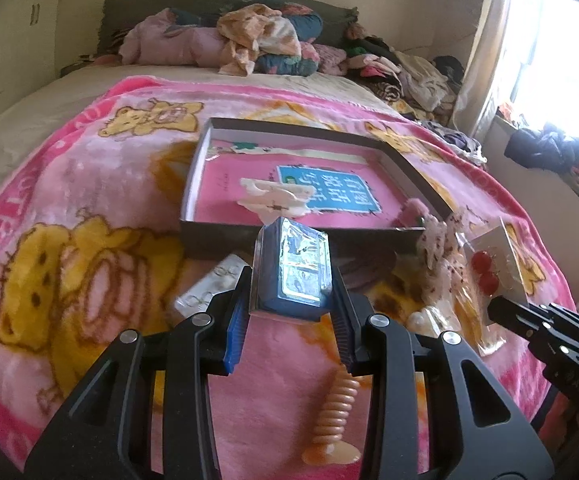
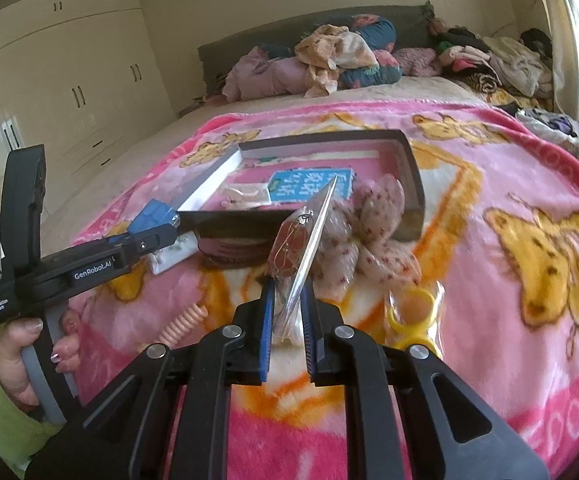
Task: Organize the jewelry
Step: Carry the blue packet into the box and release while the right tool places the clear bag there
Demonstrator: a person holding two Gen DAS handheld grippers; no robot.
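Two tools are both holding items above a pink bear-print blanket [image 1: 89, 184] on the bed. The left tool [image 1: 291, 280] is clamping a small blue box [image 1: 293, 268] between its blue-padded fingers, lifting it just near of the tray's front wall. The right tool [image 2: 289, 312] is pinching a clear packet of red earrings [image 2: 295, 248] edge-on, its jaws nearly together on the packet; in the left wrist view the same packet [image 1: 489, 264] is showing two red beads on a white card. A shallow dark-walled box tray [image 1: 405, 160] is sitting in the middle of the blanket, holding a pink book with a blue label [image 1: 329, 188] and a cream hair clip [image 1: 277, 198] lying on it. A pink spotted fabric bow [image 2: 365, 236] is resting against the tray's near right corner. A dark round case [image 2: 233, 250] is lying just near of the tray's front wall, and a white card of earrings [image 1: 213, 284] is lying to its left. An orange ribbed spiral piece [image 1: 335, 412] is lying nearest on the blanket. A bagged yellow ring-shaped item [image 2: 413, 312] is lying right of the right tool. A person's hand [image 2: 29, 364] in a green sleeve is gripping the left tool's handle. Piled clothes [image 1: 265, 40] are lying at the far end of the bed.
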